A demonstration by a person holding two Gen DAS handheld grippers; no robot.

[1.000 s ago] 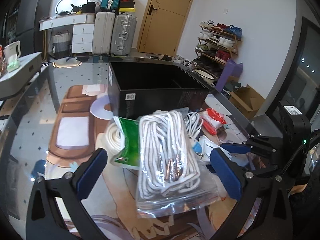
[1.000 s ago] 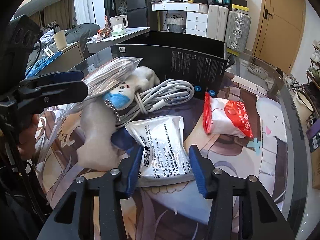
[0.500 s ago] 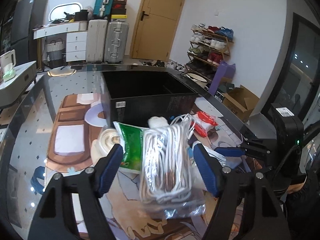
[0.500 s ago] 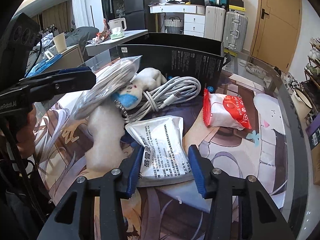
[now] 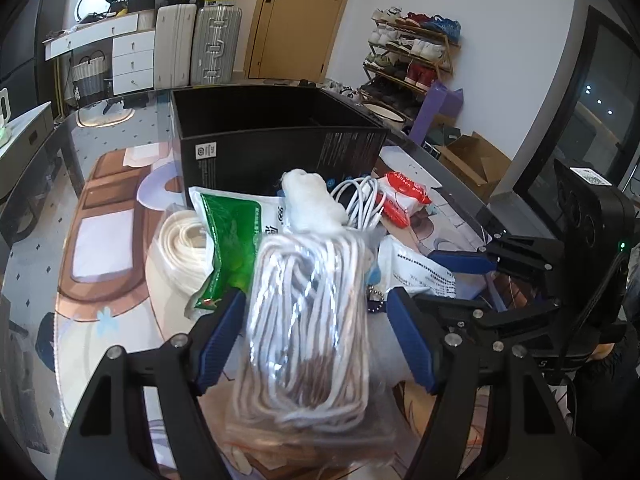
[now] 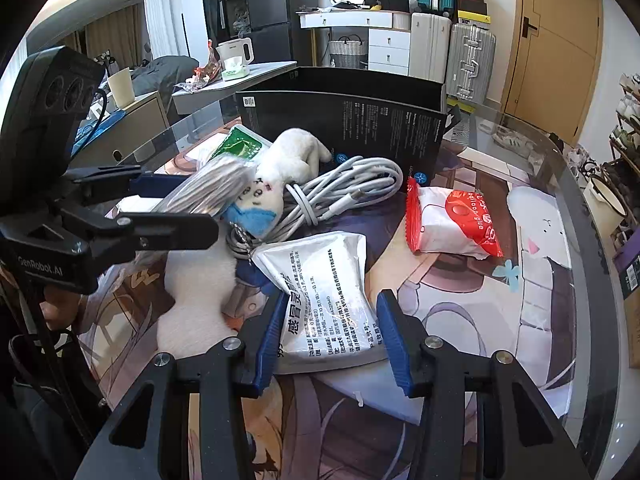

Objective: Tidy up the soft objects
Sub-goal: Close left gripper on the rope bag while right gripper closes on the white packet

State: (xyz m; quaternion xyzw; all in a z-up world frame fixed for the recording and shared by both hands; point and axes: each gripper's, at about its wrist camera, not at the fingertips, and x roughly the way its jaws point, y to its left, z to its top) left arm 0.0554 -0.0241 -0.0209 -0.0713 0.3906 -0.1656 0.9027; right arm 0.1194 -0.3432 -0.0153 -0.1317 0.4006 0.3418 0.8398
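My left gripper [image 5: 316, 312] is shut on a clear bag of white cord [image 5: 308, 320] and holds it above the table; the bag also shows in the right wrist view [image 6: 208, 192]. My right gripper [image 6: 328, 320] is shut on a white medicine packet [image 6: 324, 296] that lies on the table. Behind them lie a white plush toy [image 6: 288, 164], a coiled white cable [image 6: 352, 188], a green packet [image 5: 228, 248], a roll of white cord [image 5: 180, 248] and a red-and-white packet [image 6: 452, 224]. An open black box [image 5: 280, 140] stands behind the pile.
The glass table [image 6: 560, 184] has a printed mat under it. Its right edge curves close to the red-and-white packet. Suitcases, a shoe rack and a door stand far behind.
My left gripper has closed on the bag of white cord and lifted it. The plush toy has risen with it. My right gripper has stayed on the white packet.
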